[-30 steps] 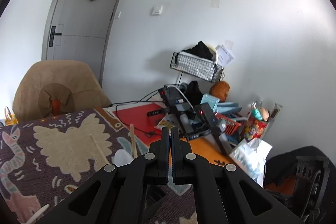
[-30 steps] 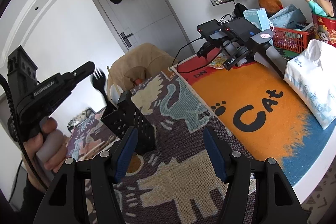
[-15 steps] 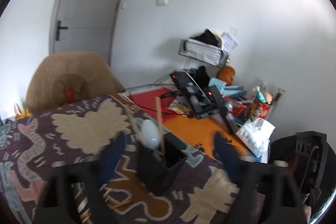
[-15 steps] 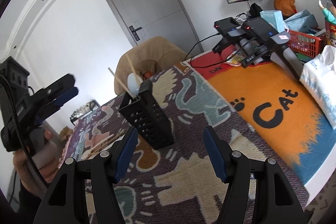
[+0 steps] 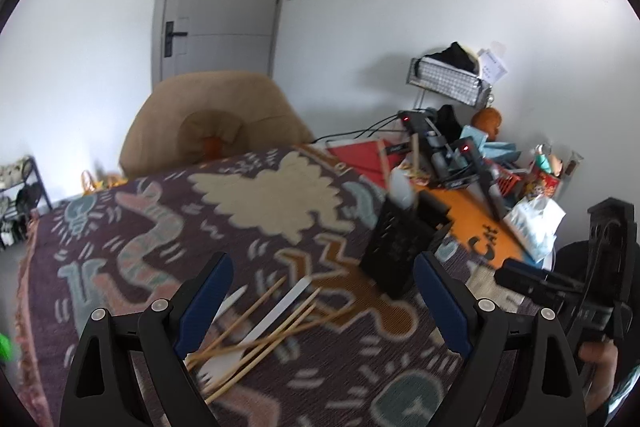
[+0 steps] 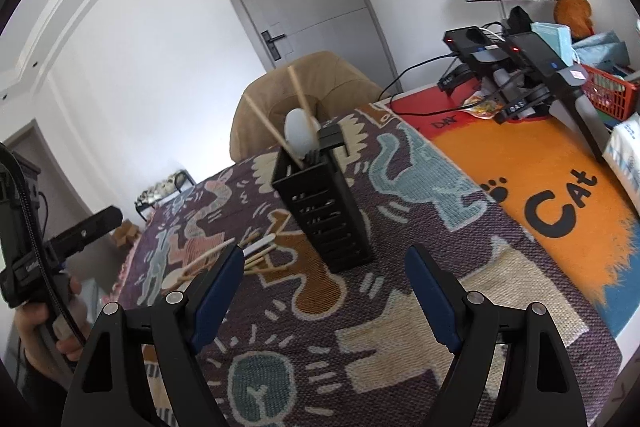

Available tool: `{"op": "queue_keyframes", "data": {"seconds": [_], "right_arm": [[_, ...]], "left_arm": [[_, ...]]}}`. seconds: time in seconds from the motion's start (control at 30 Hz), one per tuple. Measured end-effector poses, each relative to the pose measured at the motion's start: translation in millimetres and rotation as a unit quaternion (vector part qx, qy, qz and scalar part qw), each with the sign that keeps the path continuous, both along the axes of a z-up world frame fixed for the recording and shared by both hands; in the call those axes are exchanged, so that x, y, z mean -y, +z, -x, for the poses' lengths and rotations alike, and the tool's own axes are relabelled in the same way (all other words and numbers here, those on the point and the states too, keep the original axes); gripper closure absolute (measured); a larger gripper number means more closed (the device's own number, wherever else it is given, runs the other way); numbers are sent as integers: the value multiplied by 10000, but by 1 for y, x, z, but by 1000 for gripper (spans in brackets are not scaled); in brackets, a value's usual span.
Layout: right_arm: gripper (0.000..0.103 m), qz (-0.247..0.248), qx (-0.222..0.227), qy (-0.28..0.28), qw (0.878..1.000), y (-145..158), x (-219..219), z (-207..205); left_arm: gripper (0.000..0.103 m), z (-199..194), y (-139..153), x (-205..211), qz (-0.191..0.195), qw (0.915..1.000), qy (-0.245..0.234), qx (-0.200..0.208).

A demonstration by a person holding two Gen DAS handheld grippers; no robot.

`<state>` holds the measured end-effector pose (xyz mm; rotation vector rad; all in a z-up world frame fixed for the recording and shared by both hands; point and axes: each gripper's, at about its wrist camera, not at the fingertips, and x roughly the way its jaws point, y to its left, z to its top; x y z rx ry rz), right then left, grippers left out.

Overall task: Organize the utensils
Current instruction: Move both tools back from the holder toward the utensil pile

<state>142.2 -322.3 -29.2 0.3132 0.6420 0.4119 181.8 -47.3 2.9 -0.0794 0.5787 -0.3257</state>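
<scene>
Two chopsticks (image 6: pixel 276 133) and a white spoon (image 6: pixel 298 139) already stand in the black holder (image 6: pixel 324 215) at frame centre; loose utensils (image 5: pixel 260 319) remain on the desk lower left, left tool (image 5: pixel 322 301) and right tool (image 6: pixel 324 293) both spread, empty.

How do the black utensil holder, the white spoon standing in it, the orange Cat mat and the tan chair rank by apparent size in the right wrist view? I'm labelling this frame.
1. Orange Cat mat
2. Tan chair, partly hidden and farther away, so unsure against the holder
3. Black utensil holder
4. White spoon
</scene>
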Motion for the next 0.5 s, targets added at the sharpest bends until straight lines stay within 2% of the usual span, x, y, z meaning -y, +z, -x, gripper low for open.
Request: {"op": "queue_keyframes", "data": {"seconds": [0.2,0.27,0.37,0.5], "right_arm": [[21,184,34,182,9997,-3,-14,2],[21,259,60,242,9994,-4,-19,3],[21,377,85,352,9986,-5,-25,4],[21,596,140,521,9968,-9,-33,6]], "left_arm": [[11,19,-19,-36,97,9994,241,-216],[15,26,-26,-49,159,9990,326,-274],[27,31,-34,-60,190,9981,401,-417],[34,38,-49,-69,102,9974,402,-591]]}}
